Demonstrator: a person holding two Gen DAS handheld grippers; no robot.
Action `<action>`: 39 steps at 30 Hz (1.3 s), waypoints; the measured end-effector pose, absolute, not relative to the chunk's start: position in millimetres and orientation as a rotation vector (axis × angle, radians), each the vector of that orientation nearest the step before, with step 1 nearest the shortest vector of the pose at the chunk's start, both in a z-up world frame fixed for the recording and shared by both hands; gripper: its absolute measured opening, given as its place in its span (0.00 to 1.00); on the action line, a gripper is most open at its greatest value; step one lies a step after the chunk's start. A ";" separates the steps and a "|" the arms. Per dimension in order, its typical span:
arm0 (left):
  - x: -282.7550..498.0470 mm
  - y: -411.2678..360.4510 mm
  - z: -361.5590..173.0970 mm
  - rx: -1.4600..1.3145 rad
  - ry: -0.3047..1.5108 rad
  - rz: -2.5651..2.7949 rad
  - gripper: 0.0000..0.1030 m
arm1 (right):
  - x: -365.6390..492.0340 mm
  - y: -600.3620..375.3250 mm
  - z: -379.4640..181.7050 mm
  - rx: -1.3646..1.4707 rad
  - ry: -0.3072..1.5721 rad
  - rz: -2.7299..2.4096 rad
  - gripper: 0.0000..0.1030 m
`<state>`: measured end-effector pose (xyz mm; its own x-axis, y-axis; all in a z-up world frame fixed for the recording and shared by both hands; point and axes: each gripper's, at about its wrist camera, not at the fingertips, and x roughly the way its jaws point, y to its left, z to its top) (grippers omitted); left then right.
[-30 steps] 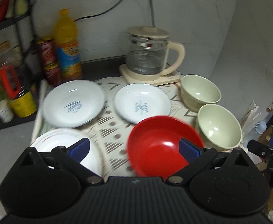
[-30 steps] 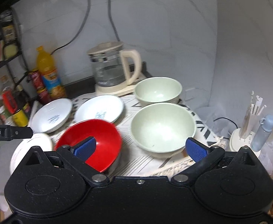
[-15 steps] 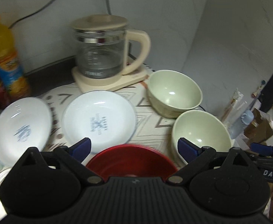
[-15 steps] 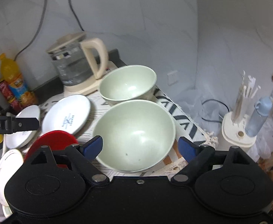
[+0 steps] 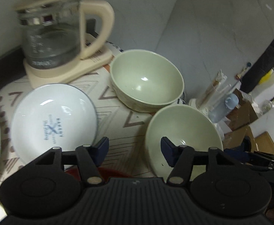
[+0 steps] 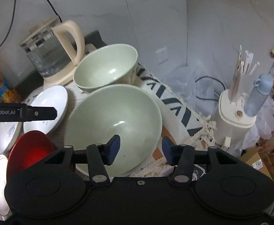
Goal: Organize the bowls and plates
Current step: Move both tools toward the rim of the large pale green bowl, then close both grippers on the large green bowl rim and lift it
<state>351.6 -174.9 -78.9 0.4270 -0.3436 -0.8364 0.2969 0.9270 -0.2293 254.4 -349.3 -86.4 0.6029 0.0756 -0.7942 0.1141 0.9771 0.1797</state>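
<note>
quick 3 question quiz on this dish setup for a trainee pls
1. How many green bowls are in the right wrist view?
2. Which item has a handle? A kettle B red bowl C white plate
3. True or false: the right tongs are clamped on the kettle.

Key: 1 two. 2 A. 3 false: the jaws, just closing, straddle the near green bowl's rim without pressing it.

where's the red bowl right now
In the right wrist view the red bowl sits low on the left, just left of the near green bowl and below the white plate; the left wrist view shows only a sliver.
</note>
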 end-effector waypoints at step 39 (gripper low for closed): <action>365.9 -203.6 -67.9 -0.034 1.104 -0.450 0.21 | 277.7 -353.6 -71.4 0.271 0.932 -0.024 0.18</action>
